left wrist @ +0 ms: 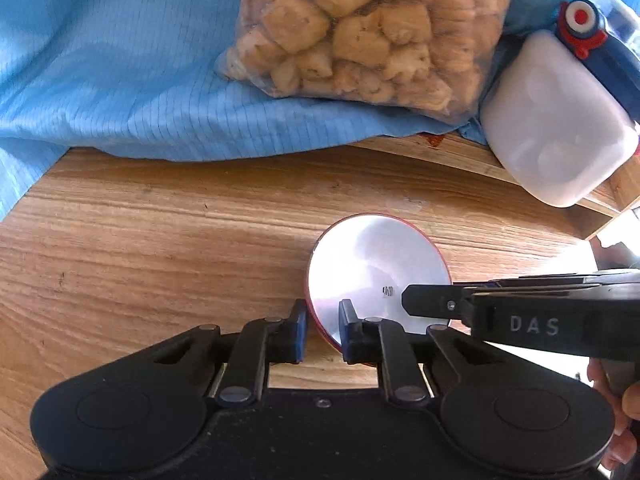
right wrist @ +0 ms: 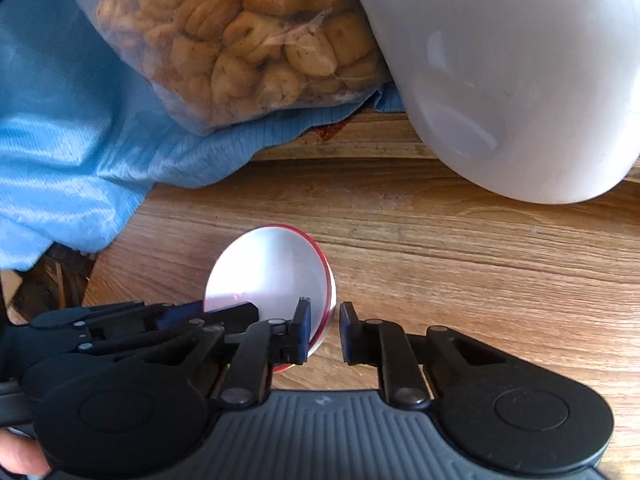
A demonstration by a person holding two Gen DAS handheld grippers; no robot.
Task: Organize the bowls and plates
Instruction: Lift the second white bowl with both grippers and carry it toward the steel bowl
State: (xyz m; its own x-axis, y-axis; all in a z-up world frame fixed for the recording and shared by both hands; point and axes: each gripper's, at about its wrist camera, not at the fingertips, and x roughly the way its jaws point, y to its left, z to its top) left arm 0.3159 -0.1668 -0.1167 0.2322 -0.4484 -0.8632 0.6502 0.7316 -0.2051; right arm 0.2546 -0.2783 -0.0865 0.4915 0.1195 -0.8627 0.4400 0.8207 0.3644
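A small bowl (left wrist: 372,264), white inside with a red outer wall, stands on the wooden table (left wrist: 160,240). My left gripper (left wrist: 323,330) is shut on the bowl's near left rim, one blue pad inside and one outside. From the right, my right gripper (left wrist: 412,304) reaches over the bowl's right side. In the right wrist view the same bowl (right wrist: 272,268) has its right rim between the pads of my right gripper (right wrist: 325,330), which is shut on it. The left gripper (right wrist: 208,312) comes in there from the left.
Behind the bowl a clear bag of tan baked pieces (left wrist: 360,28) lies on a blue cloth (left wrist: 120,80). A white plastic container (left wrist: 556,128) with a blue and red lid clip (left wrist: 580,24) leans at the right. A hand (left wrist: 624,420) holds the right gripper.
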